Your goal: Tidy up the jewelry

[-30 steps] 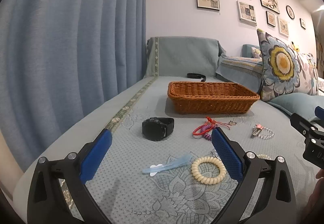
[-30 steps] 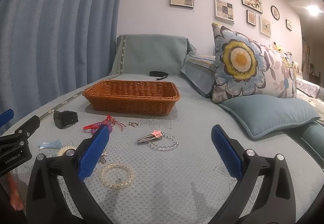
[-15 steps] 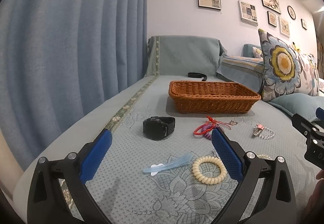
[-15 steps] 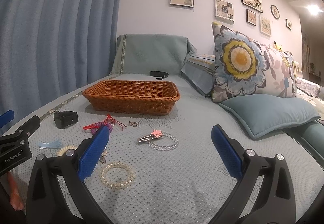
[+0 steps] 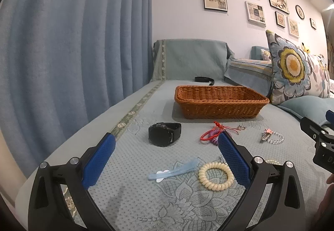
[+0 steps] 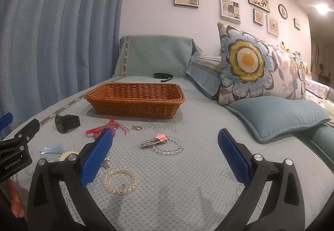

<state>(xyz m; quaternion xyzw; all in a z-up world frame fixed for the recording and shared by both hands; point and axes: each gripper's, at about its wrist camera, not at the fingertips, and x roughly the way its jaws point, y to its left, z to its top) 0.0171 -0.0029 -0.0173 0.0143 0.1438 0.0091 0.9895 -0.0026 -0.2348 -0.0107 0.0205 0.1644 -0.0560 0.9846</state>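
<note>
Left wrist view: the left gripper [image 5: 167, 145] hangs above the sofa seat [image 5: 133, 193] with its blue fingers [image 5: 98, 160] spread wide and nothing between them. On the seat between them lie a pale blue hair clip [image 5: 174, 169] and, just beside it, a cream coil bracelet [image 5: 216, 175]. Farther on sit a black watch [image 5: 165, 133] and a tangle of red cord [image 5: 210, 133], with the wicker basket [image 5: 219, 103] beyond them.

Right wrist view: the right gripper [image 6: 165, 147] also has its fingers [image 6: 232, 156] wide apart and holds nothing. A clear bead bracelet [image 6: 121, 181] lies near its left finger; a second bead bracelet [image 6: 169, 148] touches a pink star clip [image 6: 154, 140] farther ahead. A small metal ring [image 6: 136, 127] lies near the basket's front wall.
</note>
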